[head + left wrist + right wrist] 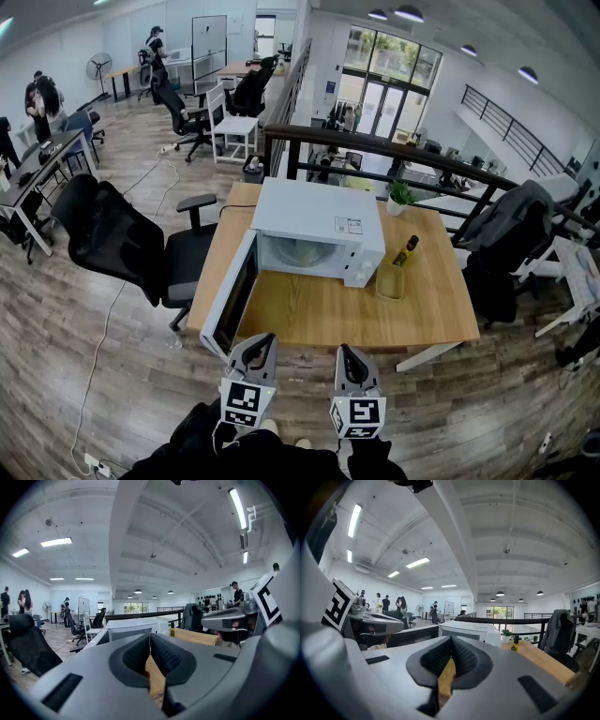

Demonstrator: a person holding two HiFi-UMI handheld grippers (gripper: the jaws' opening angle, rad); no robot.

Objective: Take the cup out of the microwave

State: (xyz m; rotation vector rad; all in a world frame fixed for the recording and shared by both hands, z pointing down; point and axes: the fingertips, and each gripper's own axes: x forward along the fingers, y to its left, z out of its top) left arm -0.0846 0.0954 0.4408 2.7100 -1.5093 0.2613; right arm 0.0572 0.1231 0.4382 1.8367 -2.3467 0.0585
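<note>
Left tool point(263, 341) and right tool point(346, 351) are both closed and empty, short of the surface point(309, 319). The microwave point(314, 225) has its door point(230, 305) open; no cup is confirmed inside. A translucent cup point(390, 280) stands just right of it. Judged light, rigid and slippery: grip across the wall below the rim.

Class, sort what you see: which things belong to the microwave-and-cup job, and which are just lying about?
Job: microwave, its open door, cup, left gripper, right gripper.
Lying about: bottle, plant, chair.
</note>
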